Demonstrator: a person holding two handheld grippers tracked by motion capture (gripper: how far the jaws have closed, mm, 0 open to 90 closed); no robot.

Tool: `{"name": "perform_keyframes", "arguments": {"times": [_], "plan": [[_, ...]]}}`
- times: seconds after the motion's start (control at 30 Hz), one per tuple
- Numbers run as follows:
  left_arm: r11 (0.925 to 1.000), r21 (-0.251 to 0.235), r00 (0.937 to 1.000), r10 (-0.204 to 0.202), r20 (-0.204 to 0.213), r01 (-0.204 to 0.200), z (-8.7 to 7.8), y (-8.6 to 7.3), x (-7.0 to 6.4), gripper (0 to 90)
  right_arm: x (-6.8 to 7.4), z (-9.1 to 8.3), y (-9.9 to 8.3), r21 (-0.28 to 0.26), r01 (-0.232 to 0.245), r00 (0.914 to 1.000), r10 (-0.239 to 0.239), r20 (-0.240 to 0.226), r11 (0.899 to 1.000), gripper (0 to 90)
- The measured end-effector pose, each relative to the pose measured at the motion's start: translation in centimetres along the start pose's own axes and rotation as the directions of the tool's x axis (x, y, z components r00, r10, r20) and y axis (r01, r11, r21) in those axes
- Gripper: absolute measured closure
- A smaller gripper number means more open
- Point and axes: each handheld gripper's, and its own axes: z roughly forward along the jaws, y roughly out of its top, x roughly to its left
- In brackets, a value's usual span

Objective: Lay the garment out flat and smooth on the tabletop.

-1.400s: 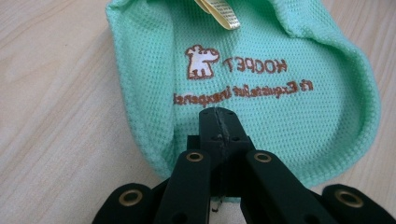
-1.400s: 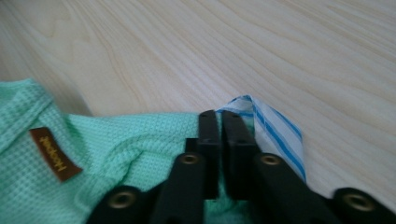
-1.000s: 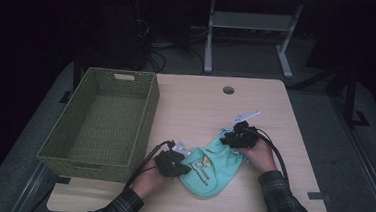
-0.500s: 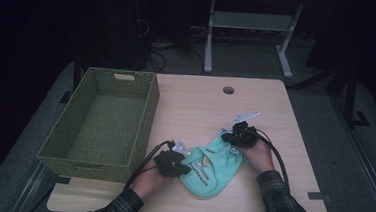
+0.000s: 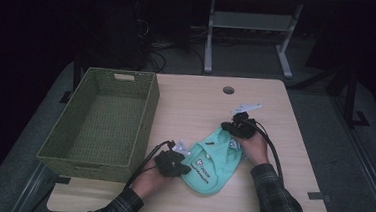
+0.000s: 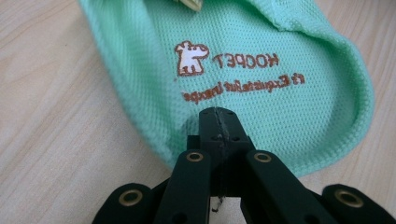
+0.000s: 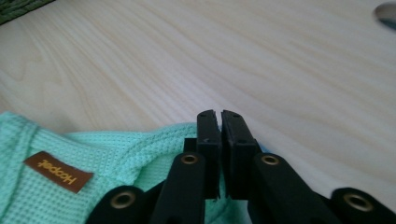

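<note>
Mint-green mesh pet shirt (image 5: pixel 213 160) lies flat on the table (image 5: pixel 276 112), right of a woven basket (image 5: pixel 100 120). Left tongs (image 6: pixel 218 125) pinch its hem; right tongs (image 7: pixel 219 122) clamp its collar edge. Light and limp, it likely sags unless gripped at opposite edges.

Garment (image 5: pixel 212 160) on table (image 5: pixel 196 106), right of basket (image 5: pixel 102 122)
</note>
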Motion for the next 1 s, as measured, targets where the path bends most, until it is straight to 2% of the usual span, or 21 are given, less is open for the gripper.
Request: {"name": "perform_keyframes", "arguments": {"times": [0.13, 0.23, 0.3, 0.43, 0.47, 0.53, 0.67, 0.7, 0.73, 1.0], "plan": [[1.0000, 0.001, 1.0000, -0.001, -0.003, 0.001, 0.0, 0.0, 0.0, 89.8, 0.1, -0.4, -0.3, -0.014, -0.021, 0.9995, 0.021, -0.026, 1.000, 73.2], [0.9999, -0.003, 0.9999, -0.014, 0.005, 0.014, 0.0, 0.0, 0.1, 89.7, 0.2, -1.0, -0.2, -0.020, -0.022, 0.9994, 0.022, -0.028, 1.000, 73.2], [0.9997, -0.006, 0.9997, -0.023, 0.008, 0.023, 0.1, 0.1, 0.2, 89.7, 0.3, -2.1, -0.2, -0.038, -0.024, 0.9992, 0.023, -0.033, 0.999, 78.6], [0.9992, -0.023, 0.9994, -0.033, 0.009, 0.033, 0.0, 0.4, 0.1, 89.7, 0.4, -3.1, -0.6, -0.041, -0.033, 0.9988, 0.031, -0.037, 0.999, 84.8], [0.9996, -0.017, 0.9998, -0.020, 0.009, 0.020, -0.1, 0.6, 0.2, 89.7, 0.4, -3.3, -0.7, -0.040, -0.033, 0.9989, 0.032, -0.036, 0.999, 86.6], [0.9992, -0.033, 0.9997, -0.024, 0.005, 0.024, -0.1, 0.9, 0.1, 89.7, 0.5, -4.0, -1.0, -0.039, -0.037, 0.9986, 0.035, -0.039, 0.999, 89.5], [0.9989, -0.042, 0.9998, -0.019, -0.001, 0.019, -0.2, 1.5, 0.3, 89.8, 0.7, -5.1, -1.9, -0.050, -0.046, 0.9983, 0.044, -0.039, 0.998, 89.7], [0.9979, -0.057, 0.9995, -0.031, -0.004, 0.031, -0.2, 1.7, 0.3, 89.8, 0.8, -5.3, -2.1, -0.048, -0.041, 0.9985, 0.039, -0.038, 0.998, 89.8], [0.9983, -0.053, 0.9997, -0.023, -0.006, 0.023, -0.3, 1.9, 0.5, 89.8, 0.8, -5.6, -2.2, -0.043, -0.037, 0.9987, 0.036, -0.037, 0.998, 89.8], [0.9950, -0.092, 0.9987, -0.040, -0.031, 0.037, -0.5, 3.9, 1.7, 89.8, 2.0, -7.5, -3.9, -0.038, -0.018, 0.9992, 0.017, -0.037, 0.999, 89.8]]}}
